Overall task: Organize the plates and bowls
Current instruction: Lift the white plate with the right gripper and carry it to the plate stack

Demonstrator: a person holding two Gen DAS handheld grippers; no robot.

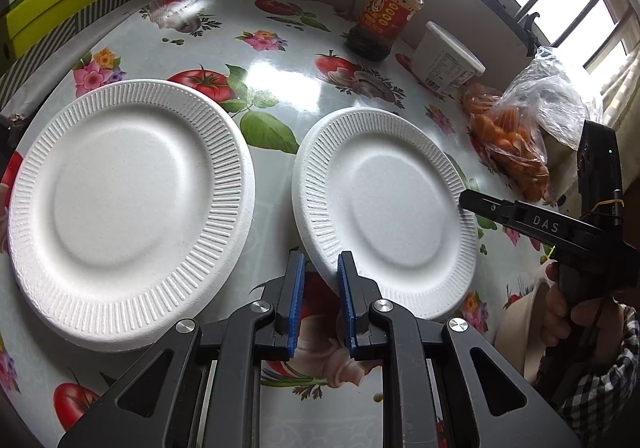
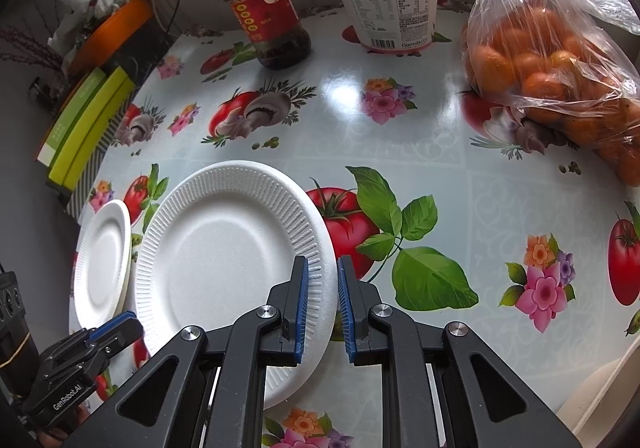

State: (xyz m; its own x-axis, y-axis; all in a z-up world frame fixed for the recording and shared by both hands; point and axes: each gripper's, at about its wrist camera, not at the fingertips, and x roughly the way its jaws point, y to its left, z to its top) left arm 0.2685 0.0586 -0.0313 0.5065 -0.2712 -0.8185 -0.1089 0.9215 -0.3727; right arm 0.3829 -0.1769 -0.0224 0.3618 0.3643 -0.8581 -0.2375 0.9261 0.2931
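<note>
On the plate [image 2: 224, 264] rim, both grippers' fingers [image 2: 304, 304] grip opposite edges.

A glass jar [image 2: 266, 11] with a red lid and red label stands at the far side of the flowered tablecloth [image 2: 440, 151]. Beside it stands a white tub [image 2: 390, 7]. A clear plastic bag of oranges [image 2: 552, 63] lies right. Green boxes [image 2: 86, 123] lie left.

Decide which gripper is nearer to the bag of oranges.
Right. The right gripper sits at the plate edge facing the bag of oranges; the left gripper is beyond that plate's far side.
</note>
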